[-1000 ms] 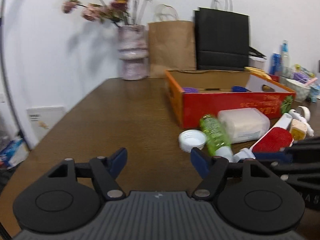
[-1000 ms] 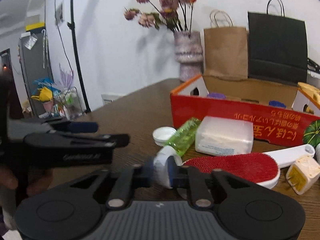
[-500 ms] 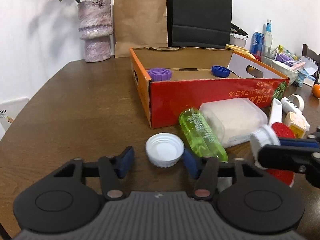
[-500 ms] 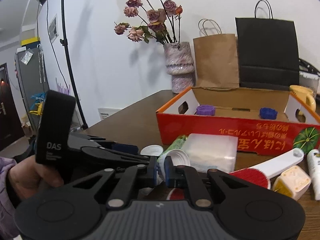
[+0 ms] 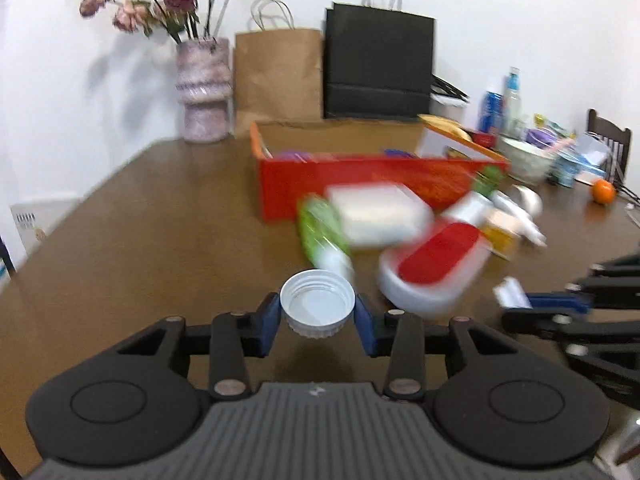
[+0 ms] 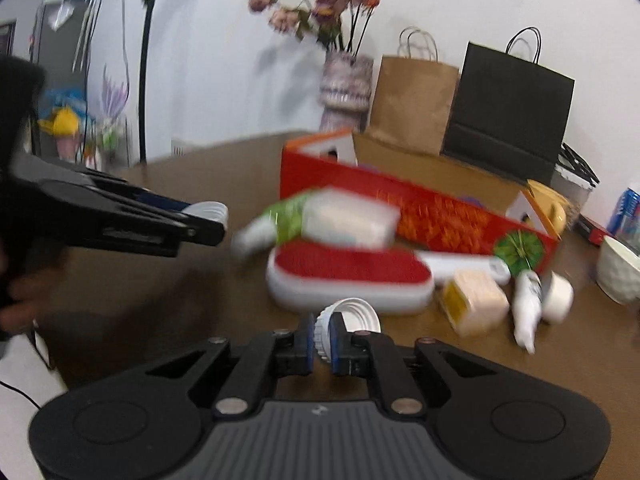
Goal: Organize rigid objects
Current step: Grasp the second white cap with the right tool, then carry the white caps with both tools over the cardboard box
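My left gripper (image 5: 317,318) is shut on a white screw lid (image 5: 317,305), open side up, lifted above the brown table (image 5: 160,240). My right gripper (image 6: 322,343) is shut on a second white lid (image 6: 347,317), held on edge. The left gripper and its lid (image 6: 206,211) show at the left of the right wrist view. The red cardboard box (image 5: 360,178) stands behind, with purple and blue lids inside. In front of it lie a green bottle (image 5: 322,232), a clear plastic container (image 5: 376,214) and a red lint brush (image 5: 436,264).
A vase of dried flowers (image 5: 204,92), a brown paper bag (image 5: 278,76) and a black bag (image 5: 378,68) stand at the back. A yellow-white block (image 6: 476,296), small white bottle (image 6: 528,304), white bowl (image 6: 620,276), cans and an orange (image 5: 603,191) sit right.
My left gripper closed on the white lid and lifted it. My right gripper drew back from the pile with its lid. Both views are blurred by motion.
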Motion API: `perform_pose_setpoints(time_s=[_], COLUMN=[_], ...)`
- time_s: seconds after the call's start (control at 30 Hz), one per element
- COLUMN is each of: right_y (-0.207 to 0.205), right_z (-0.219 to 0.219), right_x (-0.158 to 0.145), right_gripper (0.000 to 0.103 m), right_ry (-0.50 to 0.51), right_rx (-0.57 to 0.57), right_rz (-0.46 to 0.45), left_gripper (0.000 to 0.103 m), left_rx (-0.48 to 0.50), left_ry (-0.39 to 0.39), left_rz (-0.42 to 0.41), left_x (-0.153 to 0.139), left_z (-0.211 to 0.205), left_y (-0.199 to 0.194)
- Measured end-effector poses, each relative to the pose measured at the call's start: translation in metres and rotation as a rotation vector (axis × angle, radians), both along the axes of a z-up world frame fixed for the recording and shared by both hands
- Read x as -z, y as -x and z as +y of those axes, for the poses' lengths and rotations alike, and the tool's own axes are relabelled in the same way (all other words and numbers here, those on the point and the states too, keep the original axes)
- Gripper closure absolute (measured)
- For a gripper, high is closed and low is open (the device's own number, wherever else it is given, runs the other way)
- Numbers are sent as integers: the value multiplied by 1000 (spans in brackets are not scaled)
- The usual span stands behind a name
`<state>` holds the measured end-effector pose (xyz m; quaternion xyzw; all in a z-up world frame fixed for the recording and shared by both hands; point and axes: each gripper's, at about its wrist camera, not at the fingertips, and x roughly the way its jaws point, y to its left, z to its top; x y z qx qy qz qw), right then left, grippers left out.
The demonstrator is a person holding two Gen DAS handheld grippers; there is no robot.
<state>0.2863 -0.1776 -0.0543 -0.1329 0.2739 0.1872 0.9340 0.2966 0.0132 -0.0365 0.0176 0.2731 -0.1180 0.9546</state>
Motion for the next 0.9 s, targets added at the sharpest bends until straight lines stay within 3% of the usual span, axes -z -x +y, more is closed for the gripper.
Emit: perform_pose_setpoints(time_s=[0.2,0.37,0.47,0.6,0.73,0.9], right_y=[23,36,35,27,20,12], right_z=[-8,-18,-25,-34,-34,-37], right_x=[6,1,2,8,12,14], right_gripper=[90,61,61,61,61,64], right_ry=[16,-9,-36,-81,-100,-151], right_rx=[-2,10,32,64,66,75], right_rz=[-14,-67,-63,-28,-13,8], left_gripper=[62,61,54,53,62,62], left_rx=[37,28,24,20,27,31], left_ry=[-34,-111,-106,-113,-109,-117], left_rz=[14,-15,-7,-10,-7,-17], left_x=[12,17,17,17,17,17], left_z=[-37,-51,-53,-54,-53,-56], left_y=[40,48,47,45,43,44])
